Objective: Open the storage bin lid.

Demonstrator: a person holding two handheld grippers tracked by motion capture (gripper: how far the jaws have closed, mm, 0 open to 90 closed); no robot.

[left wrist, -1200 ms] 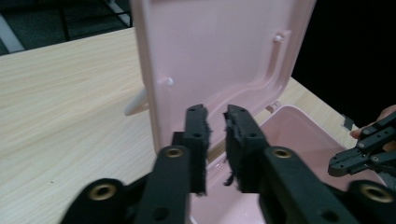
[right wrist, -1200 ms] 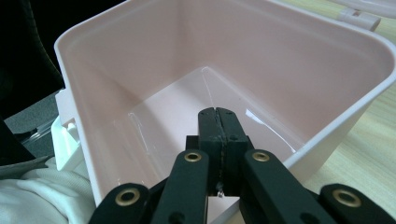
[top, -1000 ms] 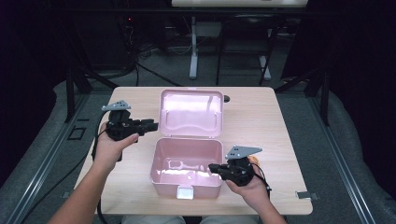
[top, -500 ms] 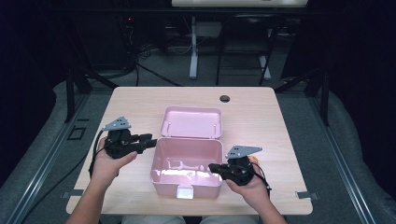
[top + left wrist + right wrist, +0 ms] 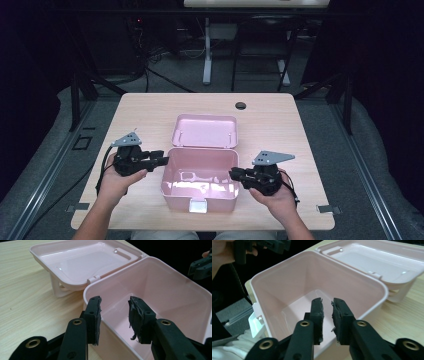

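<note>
Table is seen in light wood, with a pink plastic box at its 6 o'clock edge. The box lies open and empty, its hinged lid folded flat toward 12 o'clock and propped on its handle; a white latch hangs at the front wall.

The left gripper is held at the box's 9 o'clock wall. Its jaws stand apart and have just been opening; in the left gripper view the rim corner is seen between the pads, and no contact is seen.

The right gripper is placed at the 3 o'clock wall. Its jaws, a narrow gap between them, have just been opening, with the rim beneath them and no grip on it.

Risk, as judged: with neither wall clamped, the light box could be nudged or slid by a sideways push. The frayed pad might slip on smooth plastic.

A round cable hole is noted at 12 o'clock, well apart. Nothing obstructs the box.
</note>
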